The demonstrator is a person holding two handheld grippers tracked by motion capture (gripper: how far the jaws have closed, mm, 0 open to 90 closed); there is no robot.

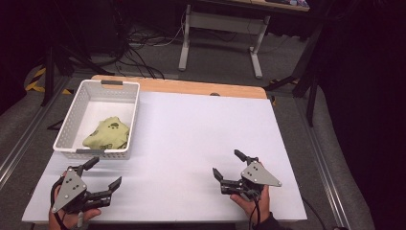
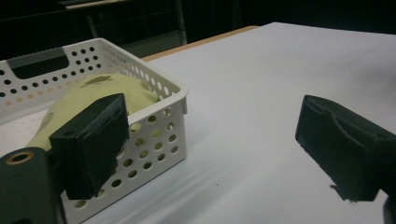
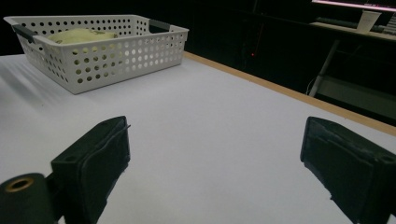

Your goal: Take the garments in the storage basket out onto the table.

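Dark room, lit mostly over the tabletop (image 1: 201, 139): a white sheet laid on a wooden board, the wood showing as a pale strip along the far edge (image 1: 191, 87). Grey carpeted floor (image 1: 220, 62) beyond, strewn with tangled black cables (image 1: 139, 43). Further back, a second desk on white metal legs (image 1: 184, 43) with flat feet, its top cut off at the frame's upper edge. Black stand legs (image 1: 311, 81) to the right, yellow-and-black hazard tape (image 1: 36, 79) on the floor at left. Metal rails (image 1: 21, 143) along both sides of the tabletop. In the right gripper view, a lit screen edge (image 3: 355, 4) and a white cup (image 3: 369, 21) far off.
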